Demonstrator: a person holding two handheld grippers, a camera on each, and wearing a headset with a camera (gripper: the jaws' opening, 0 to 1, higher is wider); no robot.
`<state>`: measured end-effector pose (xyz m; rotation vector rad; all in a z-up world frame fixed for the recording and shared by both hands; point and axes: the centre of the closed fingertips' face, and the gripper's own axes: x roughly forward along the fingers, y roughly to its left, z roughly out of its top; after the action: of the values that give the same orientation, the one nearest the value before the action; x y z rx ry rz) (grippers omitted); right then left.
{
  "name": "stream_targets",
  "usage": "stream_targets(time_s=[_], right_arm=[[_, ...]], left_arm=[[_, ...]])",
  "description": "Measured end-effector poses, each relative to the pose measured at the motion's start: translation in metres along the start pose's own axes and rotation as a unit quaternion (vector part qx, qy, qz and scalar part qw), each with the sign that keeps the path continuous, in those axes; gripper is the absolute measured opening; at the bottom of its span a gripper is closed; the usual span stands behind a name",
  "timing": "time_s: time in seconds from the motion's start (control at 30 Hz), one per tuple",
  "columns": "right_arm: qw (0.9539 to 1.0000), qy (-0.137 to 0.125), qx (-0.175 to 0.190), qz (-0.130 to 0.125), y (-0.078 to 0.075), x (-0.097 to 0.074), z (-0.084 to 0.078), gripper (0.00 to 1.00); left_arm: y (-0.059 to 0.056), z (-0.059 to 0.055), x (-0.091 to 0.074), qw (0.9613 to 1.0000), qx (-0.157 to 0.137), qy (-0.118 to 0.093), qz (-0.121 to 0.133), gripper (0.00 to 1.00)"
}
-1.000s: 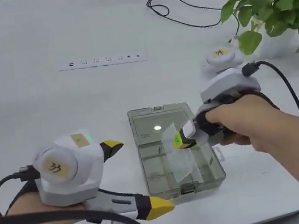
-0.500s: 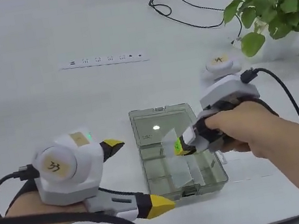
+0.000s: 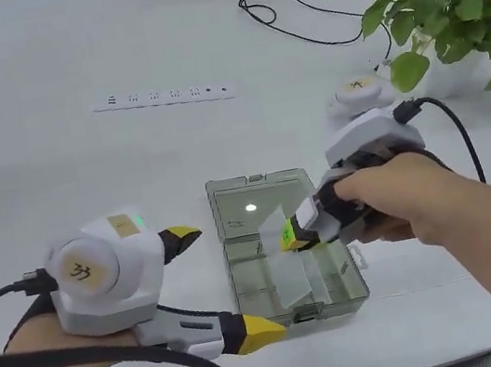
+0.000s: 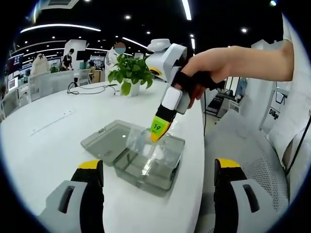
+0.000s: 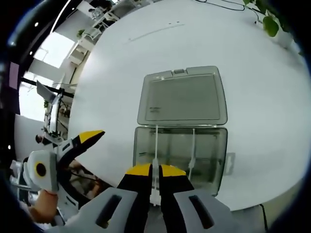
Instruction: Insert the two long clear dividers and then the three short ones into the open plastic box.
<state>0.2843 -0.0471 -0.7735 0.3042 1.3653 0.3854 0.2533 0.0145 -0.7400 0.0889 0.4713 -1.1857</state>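
Clear plastic divider (image 3: pixel 288 266) pinched at its upper edge by the right gripper (image 3: pixel 289 235), jaws pressed together on it; the sheet hangs down into the base of the open box (image 3: pixel 237 288), lid lying flat behind. In the right gripper view the sheet reads edge-on, running front to back; a second thin strip (image 5: pixel 192 150) appears to stand parallel beside it. Left gripper (image 3: pixel 225 286) spread wide, holding nothing, hovering just off the box's near-left side and apart from it. Box sits loose on the smooth white table (image 3: pixel 83 173). Likely troubles: with only a narrow pinch at the top, the sheet could swing or tilt and miss its wall slots, then bow or jam if pressed. With nothing bracing the box, a downward push off-centre could slide or tip it. Slot alignment cannot be made out through clear plastic.
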Motion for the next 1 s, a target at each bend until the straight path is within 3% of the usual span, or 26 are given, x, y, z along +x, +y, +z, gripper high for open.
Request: stream_targets(time_s=[1.0], right_arm=[[0.9998,0.010,0.006,-0.018,-0.011,0.016,-0.007,0.06]], left_arm=[[-0.002,-0.006,0.001,0.9999,-0.012,-0.002,0.000,0.95]])
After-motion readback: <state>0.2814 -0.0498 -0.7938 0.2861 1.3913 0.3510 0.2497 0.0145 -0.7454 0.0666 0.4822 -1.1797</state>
